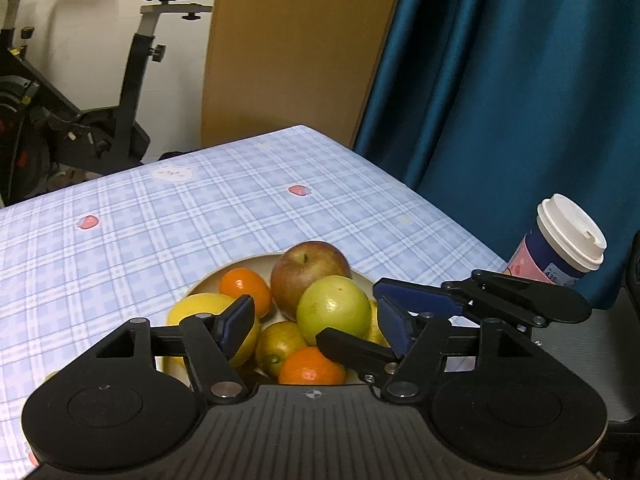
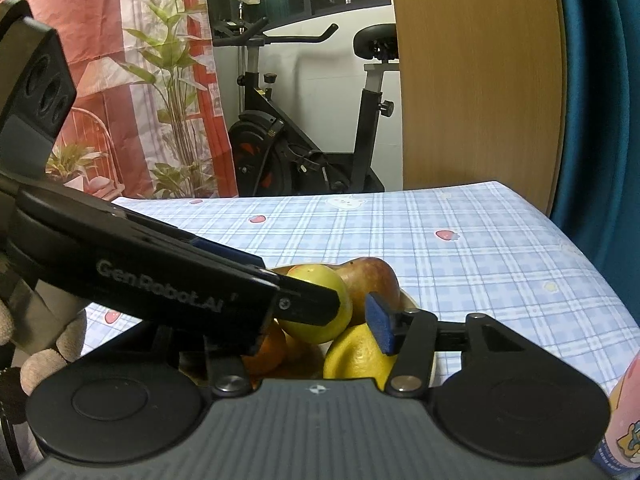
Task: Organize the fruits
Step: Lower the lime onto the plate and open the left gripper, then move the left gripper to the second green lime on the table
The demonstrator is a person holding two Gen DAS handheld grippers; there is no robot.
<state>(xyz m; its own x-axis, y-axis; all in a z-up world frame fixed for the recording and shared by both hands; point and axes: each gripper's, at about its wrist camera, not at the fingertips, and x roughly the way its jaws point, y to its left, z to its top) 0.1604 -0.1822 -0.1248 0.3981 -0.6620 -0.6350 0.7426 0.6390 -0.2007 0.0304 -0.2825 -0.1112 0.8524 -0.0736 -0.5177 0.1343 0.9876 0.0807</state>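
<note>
A pale bowl (image 1: 236, 266) on the desk (image 1: 200, 208) with its blue checked cloth holds the fruit. A green apple (image 1: 334, 310) sits on top of the pile, with a red apple (image 1: 308, 270) just behind it, an orange (image 1: 246, 286) to its left, a second orange (image 1: 312, 366) in front, and yellow lemons (image 1: 204, 306) around the near side.

The left gripper (image 1: 316, 320) hangs over the near edge of the bowl, its jaws spread and pinching nothing; the green apple lies between them, just beyond the blue pads. The right gripper (image 1: 348, 316) reaches in from the right of the green apple, its jaws apart, the lower black finger passing in front of that apple. Whether a pad touches the apple is hard to make out.

The bowl's near rim is hidden behind the left gripper. A lidded paper cup (image 1: 564, 240) stands to the right of the bowl.
</note>
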